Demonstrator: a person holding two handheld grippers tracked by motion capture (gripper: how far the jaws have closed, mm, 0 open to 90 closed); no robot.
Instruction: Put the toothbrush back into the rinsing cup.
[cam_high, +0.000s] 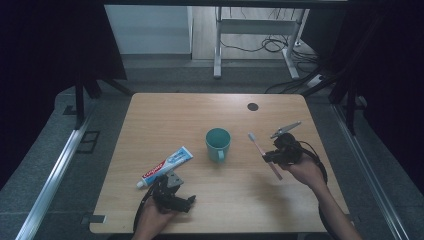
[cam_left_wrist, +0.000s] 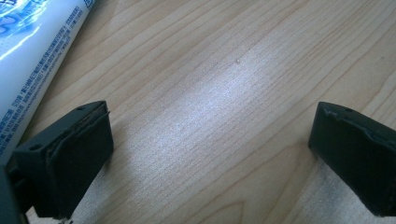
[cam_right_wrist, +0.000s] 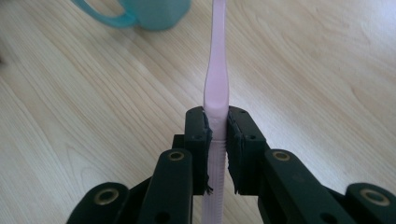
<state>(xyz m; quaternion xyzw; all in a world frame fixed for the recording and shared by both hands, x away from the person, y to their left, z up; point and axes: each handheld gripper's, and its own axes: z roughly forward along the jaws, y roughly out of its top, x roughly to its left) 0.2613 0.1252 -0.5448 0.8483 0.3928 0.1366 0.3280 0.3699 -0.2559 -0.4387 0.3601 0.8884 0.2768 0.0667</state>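
A pink toothbrush is clamped by its handle in my right gripper, right of the teal mug; its bristled head points up and away. In the right gripper view the jaws press both sides of the pink toothbrush, and the teal mug lies ahead. A white and blue toothpaste tube lies on the wooden table, left of the mug. My left gripper rests just beside the tube's near end. Its jaws stand wide apart over bare wood, with the toothpaste tube outside the left jaw.
A small dark round hole sits near the table's far edge. Beyond the table stand a metal desk frame and loose cables on the floor. Dark curtains close in on both sides.
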